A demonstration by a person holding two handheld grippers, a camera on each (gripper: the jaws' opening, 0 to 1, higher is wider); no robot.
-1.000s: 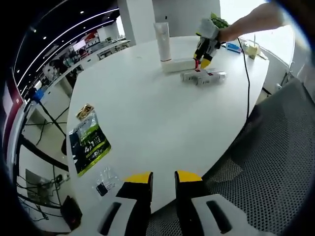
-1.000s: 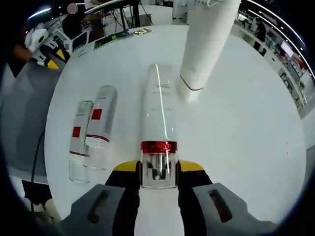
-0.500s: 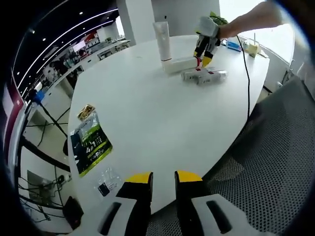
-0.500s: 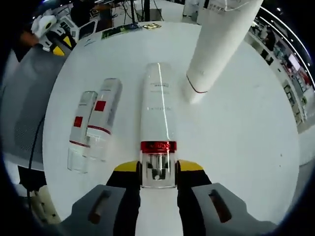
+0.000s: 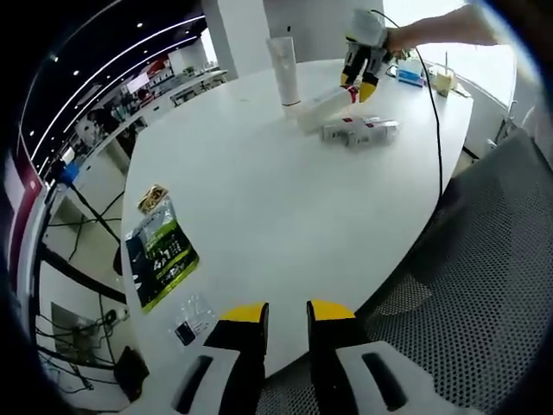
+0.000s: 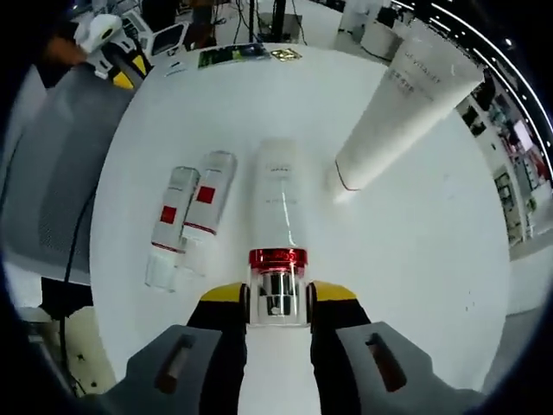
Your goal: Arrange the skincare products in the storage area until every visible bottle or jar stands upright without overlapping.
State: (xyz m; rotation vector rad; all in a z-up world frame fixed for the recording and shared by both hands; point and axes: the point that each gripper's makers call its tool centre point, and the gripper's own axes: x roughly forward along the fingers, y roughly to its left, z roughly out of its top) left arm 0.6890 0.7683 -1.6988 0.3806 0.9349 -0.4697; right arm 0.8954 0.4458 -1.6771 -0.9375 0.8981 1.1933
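Note:
My right gripper is shut on the clear cap of a white bottle with a red band. Its cap end is raised off the white table, so the bottle slants. In the left gripper view the same bottle hangs tilted from the right gripper at the far side. Two small clear bottles with red labels lie side by side left of it. A tall white tube stands upright on its cap to the right. My left gripper is open at the near table edge, holding nothing.
A green packet, a small snack packet and a clear bag lie near the left edge. A black cable runs across the far right. A grey mesh chair stands beside the table. Small items sit at the far end.
The right gripper has lifted the capped end of the white bottle, which lay flat and now slants. The table looks farther off in the right gripper view. The left gripper stayed put.

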